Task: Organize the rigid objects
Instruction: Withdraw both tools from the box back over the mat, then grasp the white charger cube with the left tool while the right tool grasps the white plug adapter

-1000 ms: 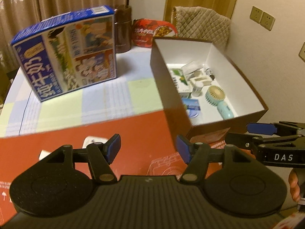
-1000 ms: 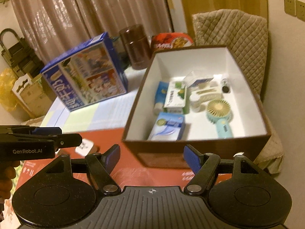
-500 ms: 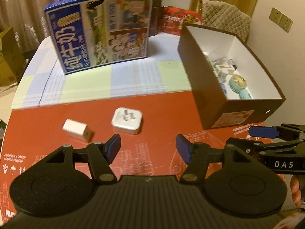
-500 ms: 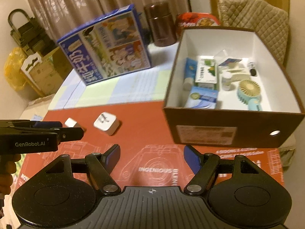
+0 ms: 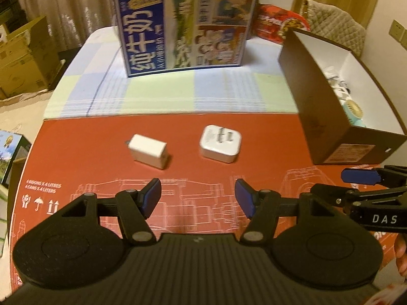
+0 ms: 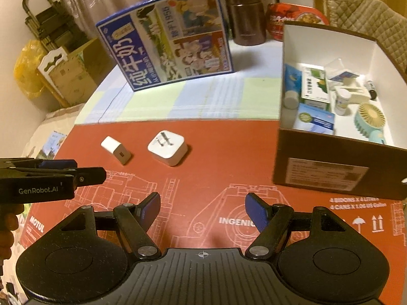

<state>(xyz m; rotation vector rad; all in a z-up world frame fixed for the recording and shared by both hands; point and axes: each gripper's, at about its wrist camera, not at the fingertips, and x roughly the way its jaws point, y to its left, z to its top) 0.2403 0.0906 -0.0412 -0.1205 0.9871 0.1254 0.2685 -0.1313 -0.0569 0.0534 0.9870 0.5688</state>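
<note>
Two white chargers lie on the red cardboard sheet (image 5: 267,152): a small block-shaped charger (image 5: 148,151) (image 6: 115,150) and, to its right, a square plug adapter (image 5: 220,143) (image 6: 168,147) with its prongs up. My left gripper (image 5: 198,198) (image 6: 89,169) hovers open just short of them, with nothing between its fingers. My right gripper (image 6: 203,208) (image 5: 338,184) is open and empty beside it, in front of the brown box (image 5: 318,96) (image 6: 318,172). That box holds a teal hand fan (image 6: 368,119), medicine cartons and a small bottle.
A big blue milk carton box (image 5: 183,23) stands at the back of the checked tablecloth. A brown canister (image 6: 248,15) and a red snack pack (image 5: 277,25) stand behind it. A quilted chair (image 5: 335,25) is at the back right; cardboard boxes (image 5: 23,58) are left of the table.
Both grippers have swung left, away from the brown box, and sunk a little. The two white chargers have come into full view ahead. The jaws have kept the same width.
</note>
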